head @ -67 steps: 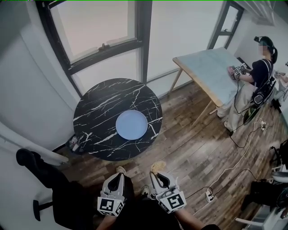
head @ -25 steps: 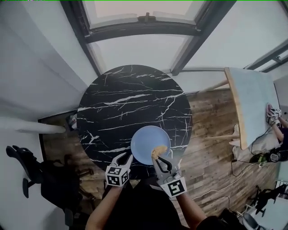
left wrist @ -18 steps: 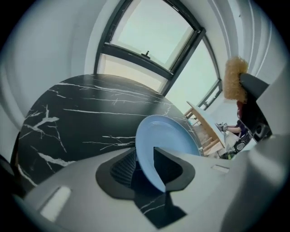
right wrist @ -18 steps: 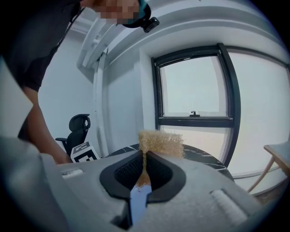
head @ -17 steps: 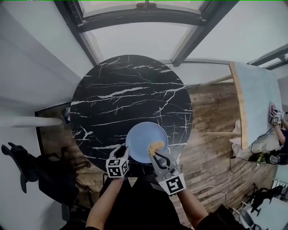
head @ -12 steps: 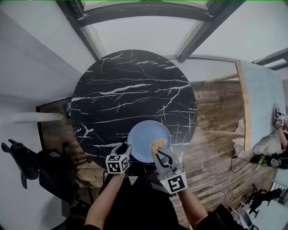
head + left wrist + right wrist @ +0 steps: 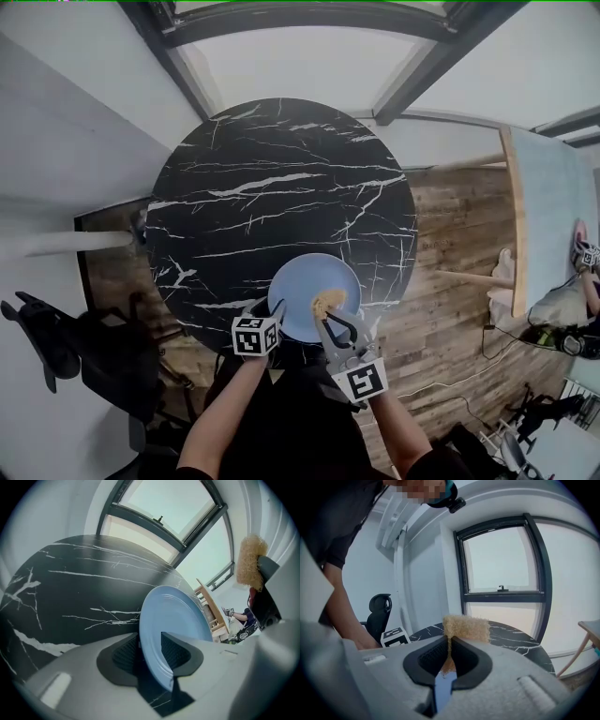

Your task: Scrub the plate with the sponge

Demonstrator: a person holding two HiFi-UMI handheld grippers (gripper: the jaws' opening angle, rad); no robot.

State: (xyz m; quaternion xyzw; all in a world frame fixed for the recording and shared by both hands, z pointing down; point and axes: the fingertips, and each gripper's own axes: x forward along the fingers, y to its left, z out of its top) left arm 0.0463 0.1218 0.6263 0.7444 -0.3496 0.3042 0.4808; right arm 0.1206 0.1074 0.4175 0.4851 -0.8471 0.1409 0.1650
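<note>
A pale blue plate lies on the round black marble table, close to its near edge. My left gripper is at the plate's near left rim. Its jaws are opening, and the plate rim stands between the two pads of the left gripper with no clear squeeze on it. My right gripper is shut on a tan sponge, which sits over the plate's near right part. In the right gripper view the sponge sticks up out of the right gripper.
A light wooden table stands to the right, with a person beside it. A black office chair is at the left on the wooden floor. A large window runs behind the round table.
Both grippers have come up from above the floor to the plate. The left gripper slid onto the plate's rim and its jaws spread. The right one brought the sponge over the plate.
</note>
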